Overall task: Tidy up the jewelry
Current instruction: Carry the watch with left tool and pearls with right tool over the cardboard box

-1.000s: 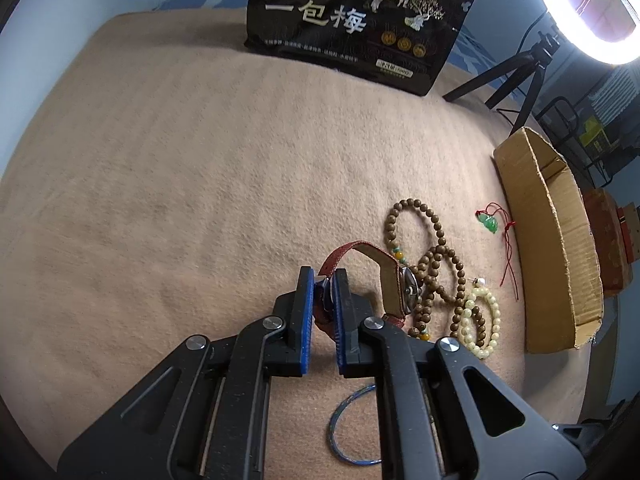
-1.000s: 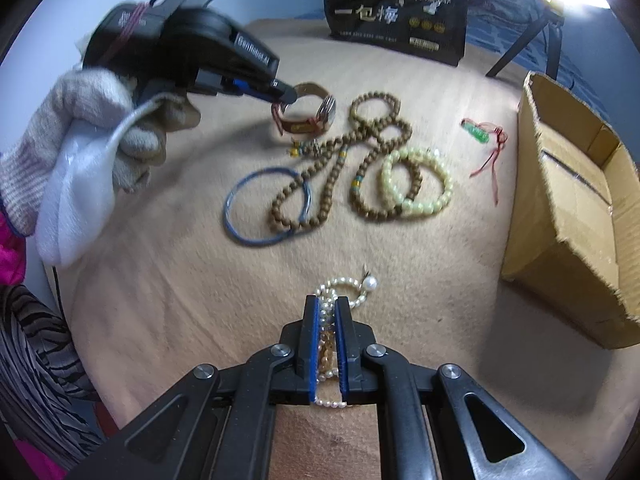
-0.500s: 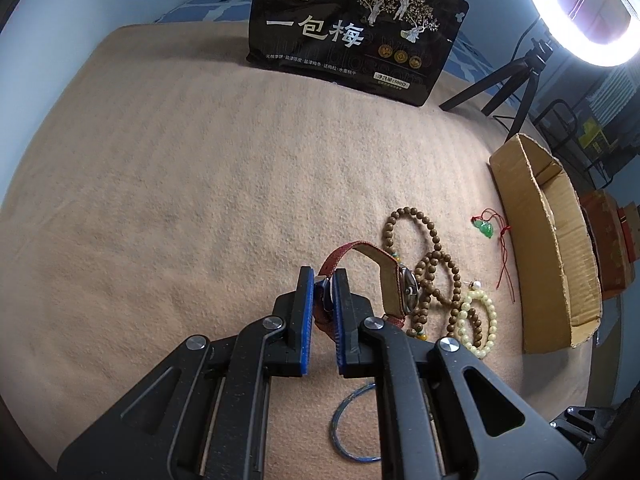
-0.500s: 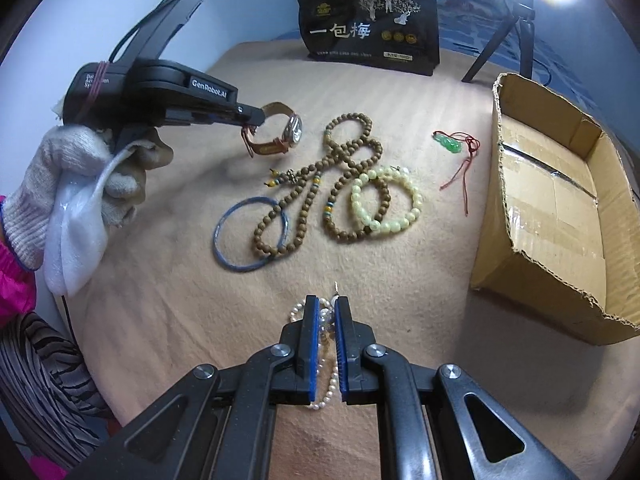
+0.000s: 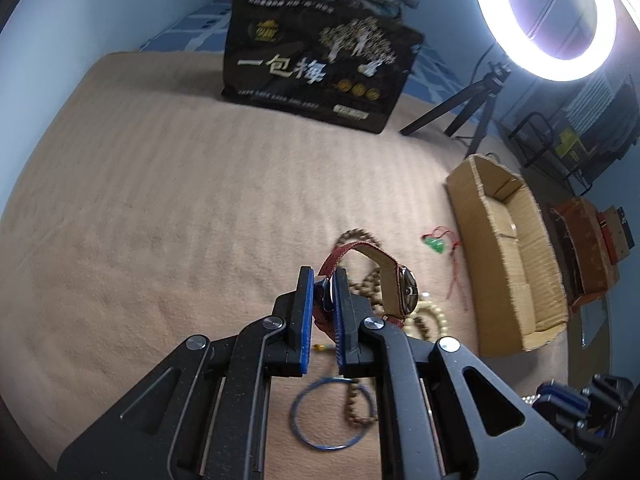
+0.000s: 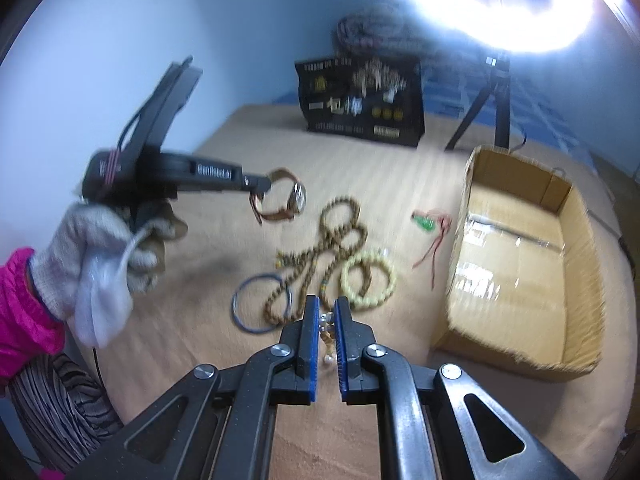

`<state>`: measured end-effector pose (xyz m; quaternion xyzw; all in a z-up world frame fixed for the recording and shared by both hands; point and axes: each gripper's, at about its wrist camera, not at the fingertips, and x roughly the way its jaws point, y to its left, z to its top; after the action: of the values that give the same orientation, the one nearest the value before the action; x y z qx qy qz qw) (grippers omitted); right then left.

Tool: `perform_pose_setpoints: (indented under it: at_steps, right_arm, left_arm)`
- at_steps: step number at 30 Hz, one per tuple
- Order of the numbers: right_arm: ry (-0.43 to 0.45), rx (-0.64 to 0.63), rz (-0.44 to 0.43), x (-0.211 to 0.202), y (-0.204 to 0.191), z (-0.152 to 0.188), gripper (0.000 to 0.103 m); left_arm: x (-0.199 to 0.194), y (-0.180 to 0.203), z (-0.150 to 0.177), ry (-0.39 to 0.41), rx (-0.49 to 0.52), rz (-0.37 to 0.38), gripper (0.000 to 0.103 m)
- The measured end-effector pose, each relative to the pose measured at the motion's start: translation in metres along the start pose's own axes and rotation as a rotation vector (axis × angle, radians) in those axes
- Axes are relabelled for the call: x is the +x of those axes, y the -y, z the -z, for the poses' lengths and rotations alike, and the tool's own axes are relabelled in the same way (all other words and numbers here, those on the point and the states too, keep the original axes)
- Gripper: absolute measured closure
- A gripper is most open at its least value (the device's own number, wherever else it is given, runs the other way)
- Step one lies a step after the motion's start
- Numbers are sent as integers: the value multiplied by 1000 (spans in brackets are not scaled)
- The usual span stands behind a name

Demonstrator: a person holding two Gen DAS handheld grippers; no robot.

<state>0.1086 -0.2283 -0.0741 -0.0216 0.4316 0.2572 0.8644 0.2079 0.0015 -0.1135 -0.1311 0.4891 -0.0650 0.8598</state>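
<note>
My left gripper is shut on the strap of a brown leather watch and holds it in the air above the blanket; the watch also shows in the right wrist view. My right gripper is shut on a white pearl string, lifted off the blanket. On the blanket lie brown wooden bead strings, a pale yellow bead bracelet, a blue bangle and a green pendant on red cord. An open cardboard box stands to the right.
A black snack bag stands at the far edge of the tan blanket. A ring light on a tripod stands behind the box. A red-brown box sits beyond the cardboard box.
Both grippers have risen from the blanket with their items. The watch and the pearl string hang higher, and both views tilt up toward the wall and ring light.
</note>
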Motion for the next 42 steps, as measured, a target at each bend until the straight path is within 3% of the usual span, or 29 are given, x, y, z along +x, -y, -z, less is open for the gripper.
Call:
perform_pose_setpoints:
  at_steps: [9, 20, 30, 42]
  right_arm:
    - [92, 24, 42, -21, 17, -26, 98]
    - [139, 110, 133, -37, 72, -45, 98]
    - [115, 174, 208, -30, 119, -46, 98]
    - [56, 239, 256, -12, 154, -34, 98]
  left_arm:
    - [-17, 40, 0, 26, 46, 83, 96]
    - [-16, 97, 9, 14, 112, 172, 96]
    - [7, 149, 21, -22, 171, 214, 96]
    - [31, 180, 32, -62, 210, 238, 96]
